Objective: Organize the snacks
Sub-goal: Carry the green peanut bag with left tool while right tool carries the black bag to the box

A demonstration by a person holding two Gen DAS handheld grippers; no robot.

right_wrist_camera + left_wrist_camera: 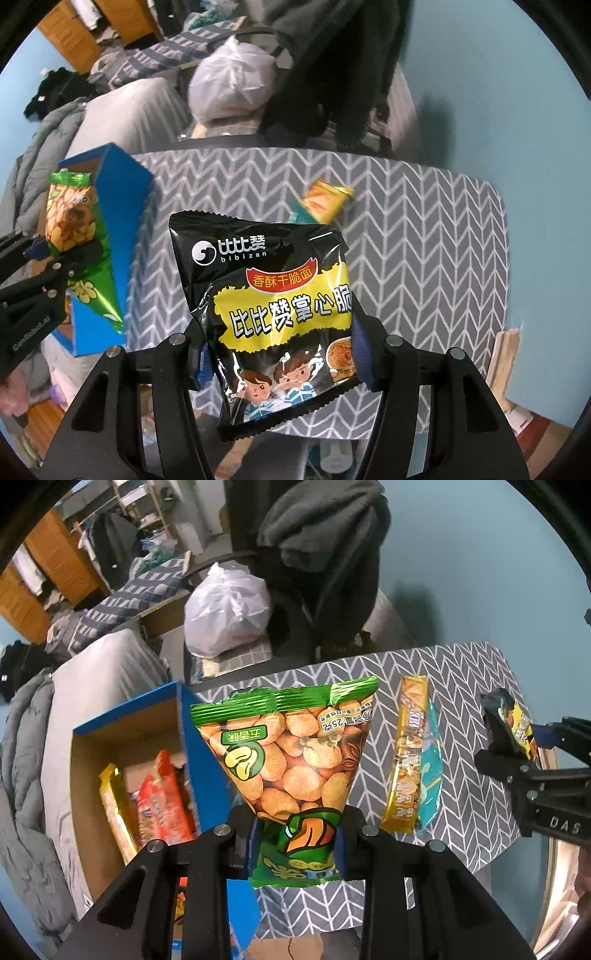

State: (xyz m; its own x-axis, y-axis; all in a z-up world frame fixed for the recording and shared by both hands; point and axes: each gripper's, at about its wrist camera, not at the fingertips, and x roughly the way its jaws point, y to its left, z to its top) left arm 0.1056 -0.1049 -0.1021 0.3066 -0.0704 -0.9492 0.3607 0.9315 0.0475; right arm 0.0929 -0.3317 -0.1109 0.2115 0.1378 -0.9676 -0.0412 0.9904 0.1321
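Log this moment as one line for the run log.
left gripper: shut on green peanut bag | right gripper: shut on black noodle bag | blue box: open, snacks inside | two packets on table

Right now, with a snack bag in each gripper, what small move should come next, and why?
Probably carry the left gripper leftward over the blue box and release the green peanut bag there: it is held beside the open box, which already holds snacks, while the right gripper holds the black noodle snack bag farther off.
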